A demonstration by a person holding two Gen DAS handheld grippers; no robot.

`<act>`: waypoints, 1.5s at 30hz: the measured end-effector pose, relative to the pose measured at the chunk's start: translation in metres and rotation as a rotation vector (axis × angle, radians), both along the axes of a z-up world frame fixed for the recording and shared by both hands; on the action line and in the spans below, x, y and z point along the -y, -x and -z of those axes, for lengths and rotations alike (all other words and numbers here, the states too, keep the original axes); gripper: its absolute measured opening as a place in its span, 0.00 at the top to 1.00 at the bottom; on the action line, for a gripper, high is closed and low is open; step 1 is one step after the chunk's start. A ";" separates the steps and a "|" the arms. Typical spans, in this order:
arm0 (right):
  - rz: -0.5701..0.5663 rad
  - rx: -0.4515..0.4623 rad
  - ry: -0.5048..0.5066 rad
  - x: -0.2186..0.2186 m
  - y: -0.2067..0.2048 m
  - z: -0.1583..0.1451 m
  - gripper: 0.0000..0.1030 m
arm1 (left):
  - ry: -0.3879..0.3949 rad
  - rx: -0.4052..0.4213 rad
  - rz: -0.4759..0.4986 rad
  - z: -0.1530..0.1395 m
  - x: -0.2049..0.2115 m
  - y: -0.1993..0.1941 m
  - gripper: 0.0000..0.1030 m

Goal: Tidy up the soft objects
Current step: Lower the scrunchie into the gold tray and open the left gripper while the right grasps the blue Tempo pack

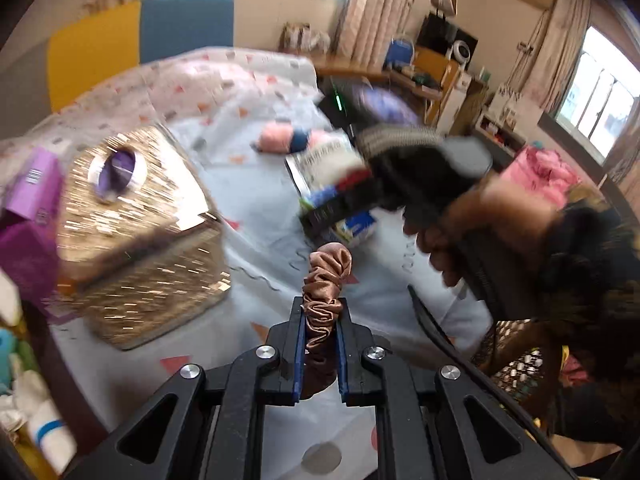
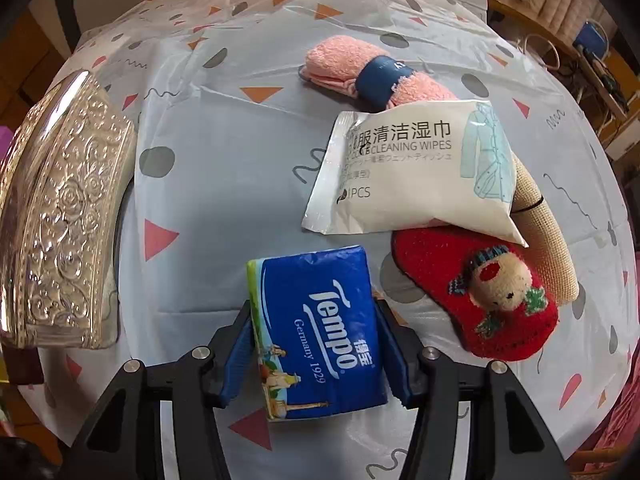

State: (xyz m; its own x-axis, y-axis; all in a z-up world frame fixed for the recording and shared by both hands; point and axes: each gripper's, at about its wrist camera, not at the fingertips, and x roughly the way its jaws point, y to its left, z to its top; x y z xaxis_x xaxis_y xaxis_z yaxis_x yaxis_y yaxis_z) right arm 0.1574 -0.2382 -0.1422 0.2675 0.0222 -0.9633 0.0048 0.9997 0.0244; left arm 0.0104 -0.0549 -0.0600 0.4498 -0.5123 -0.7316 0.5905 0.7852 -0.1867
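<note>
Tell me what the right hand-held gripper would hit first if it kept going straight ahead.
Probably the cleaning wipes packet. The right hand-held gripper, shut on the Tempo tissue pack, points up the table toward it, though depth is unclear.

1. This is a lived-in home room, a bedroom or living room, not a workplace.
2. Long patterned curtains (image 1: 376, 12) hang beside bright windows (image 1: 600, 100) on two walls.
3. A wooden desk (image 1: 424, 80) along the far wall is crowded with household clutter, and a pink heap of cloth (image 1: 540, 172) lies near it.
4. The worktop wears a plastic tablecloth (image 2: 240, 184) printed with triangles, dots and squiggles.
5. Domestic items lie on it: an ornate embossed metal box (image 2: 60, 216), a rolled pink towel (image 2: 360, 68), a wipes sachet (image 2: 412, 168), a red novelty slipper (image 2: 480, 292) and a Tempo tissue pack (image 2: 316, 328).
</note>
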 end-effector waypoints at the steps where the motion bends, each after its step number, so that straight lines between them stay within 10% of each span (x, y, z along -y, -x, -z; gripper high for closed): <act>1: -0.004 0.000 0.000 -0.001 0.003 0.000 0.44 | 0.015 0.012 -0.014 -0.006 -0.008 0.002 0.88; 11: -0.009 0.013 0.010 -0.002 0.010 0.003 0.43 | 0.150 0.042 -0.351 -0.044 -0.129 -0.006 0.88; 21: -0.024 0.017 0.019 -0.006 0.009 0.000 0.43 | 0.216 -0.058 -0.739 -0.016 -0.260 0.012 0.88; 32: -0.040 0.030 0.036 -0.012 0.012 0.000 0.43 | 0.223 -0.183 -0.822 0.026 -0.279 0.016 0.86; 36: -0.046 0.033 0.042 -0.014 0.013 0.001 0.43 | 0.196 -0.192 -0.832 0.032 -0.276 0.014 0.61; 45: -0.061 0.040 0.055 -0.018 0.015 0.002 0.43 | 0.023 -0.065 -0.838 0.018 -0.258 0.020 0.45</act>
State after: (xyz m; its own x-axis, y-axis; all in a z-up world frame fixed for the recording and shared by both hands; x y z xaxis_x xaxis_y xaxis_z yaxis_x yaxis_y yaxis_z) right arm 0.1420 -0.2207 -0.1440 0.3056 -0.0134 -0.9521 -0.0560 0.9979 -0.0320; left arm -0.0094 0.2031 -0.0785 0.6451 -0.0423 -0.7629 -0.1992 0.9546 -0.2214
